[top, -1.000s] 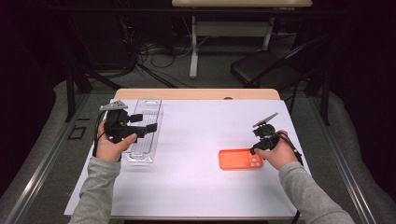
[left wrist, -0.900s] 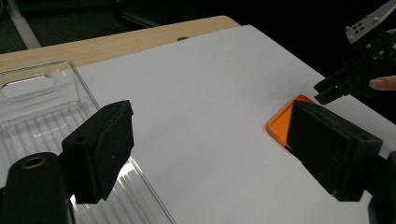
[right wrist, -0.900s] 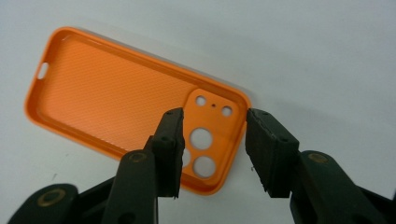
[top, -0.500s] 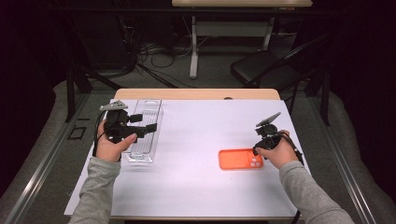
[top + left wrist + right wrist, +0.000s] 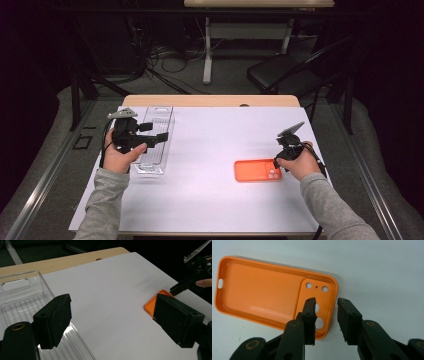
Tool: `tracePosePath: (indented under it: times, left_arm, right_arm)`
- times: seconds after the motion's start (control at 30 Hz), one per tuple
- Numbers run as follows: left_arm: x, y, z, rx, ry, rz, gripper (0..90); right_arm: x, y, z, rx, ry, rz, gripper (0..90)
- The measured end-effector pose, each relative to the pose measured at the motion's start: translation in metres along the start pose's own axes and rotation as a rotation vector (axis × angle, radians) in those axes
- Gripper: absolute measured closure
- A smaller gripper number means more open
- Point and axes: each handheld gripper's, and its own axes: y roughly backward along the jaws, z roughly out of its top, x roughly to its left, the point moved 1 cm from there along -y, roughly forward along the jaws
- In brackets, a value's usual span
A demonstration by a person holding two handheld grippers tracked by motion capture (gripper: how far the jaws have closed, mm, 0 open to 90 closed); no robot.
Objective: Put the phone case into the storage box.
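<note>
My right tool [image 5: 325, 311] is down at the camera-hole end of the orange phone case [image 5: 255, 170]. The case lies flat, open side up, on the white sheet over the bench [image 5: 210, 101], toward the right-hand edge and nearer my edge than the far one. Its long axis runs roughly parallel to the bench's near edge, so from my right tool the rest of the case stretches off toward the bench's left edge.

Right tool state: jaws have just been closing, a gap remains between them. In the right gripper view one jaw sits over the inside of the case by the big cutout, the other just outside the short end wall, i.e. they straddle that wall. Pads not pressing on it as far as I can see, so no grip yet.

Left tool [image 5: 112, 322]: jaws wide apart, nothing between them, hovering over the clear plastic tray [image 5: 155, 142] at the bench's left side. The case is well apart from it, clear across the sheet.

So the right hand is the near one by a lot. IMO the next move turns on that short end wall: pinch across it, then lift with the long side trailing left.
</note>
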Motion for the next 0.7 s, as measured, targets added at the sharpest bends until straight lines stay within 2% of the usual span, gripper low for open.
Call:
tracePosePath:
  times: [0.1,0.2,0.23,0.27,0.3,0.33,0.37,0.4,0.43,0.47,0.5,0.53,0.57,0.6,0.7]
  left_arm:
    - [0.001,0.0,0.0,0.0,-0.004,0.001,15.0]
    - [0.001,0.0,0.0,0.001,-0.004,0.002,15.0]
    - [0.001,0.0,0.0,0.001,-0.003,0.003,15.0]
    - [0.001,0.0,0.0,0.003,-0.002,0.002,15.0]
    - [0.001,0.0,0.0,0.004,0.001,0.003,15.0]
    - [0.001,-0.001,0.0,0.004,0.0,0.004,15.0]
    - [0.001,-0.001,0.0,0.004,0.0,0.004,15.0]
    - [0.001,-0.001,-0.001,0.005,0.0,0.004,15.0]
    - [0.001,-0.001,-0.001,0.005,0.0,0.005,15.0]
    - [0.001,-0.001,-0.001,0.006,-0.002,0.005,15.0]
    - [0.001,-0.001,-0.001,0.006,-0.002,0.006,15.0]
    - [0.001,-0.001,-0.001,0.006,-0.002,0.006,15.0]
    - [0.001,-0.001,-0.001,0.007,-0.002,0.006,15.0]
    - [0.001,-0.001,-0.001,0.007,-0.002,0.006,15.0]
    - [0.002,-0.001,-0.001,0.008,-0.001,0.009,15.0]
  right_arm:
    - [-0.001,-0.001,0.0,0.023,-0.01,-0.008,68.7]
    - [-0.003,-0.004,0.0,0.011,-0.026,0.012,70.0]
    - [-0.003,-0.004,0.0,0.032,-0.035,0.005,70.3]
    - [-0.004,-0.008,-0.001,-0.009,-0.037,0.037,71.1]
    - [-0.004,-0.008,0.0,0.016,-0.035,0.017,71.7]
    - [-0.005,-0.003,0.002,0.101,-0.02,-0.024,72.0]
    - [-0.005,-0.012,-0.001,-0.034,-0.051,0.059,72.4]
    - [-0.006,-0.016,-0.002,-0.088,-0.07,0.088,72.5]
    - [-0.006,-0.014,-0.001,-0.044,-0.081,0.077,72.8]
    - [-0.006,-0.01,0.0,0.03,-0.056,0.025,73.3]
    - [-0.006,-0.009,0.001,0.074,-0.039,-0.007,73.6]
    - [-0.007,-0.016,-0.001,-0.029,-0.061,0.064,74.2]
    - [-0.007,-0.016,-0.001,-0.016,-0.057,0.056,74.6]
    - [-0.007,-0.011,0.001,0.076,-0.044,0.017,75.2]
    - [-0.007,-0.013,0.001,0.059,-0.049,0.009,76.5]
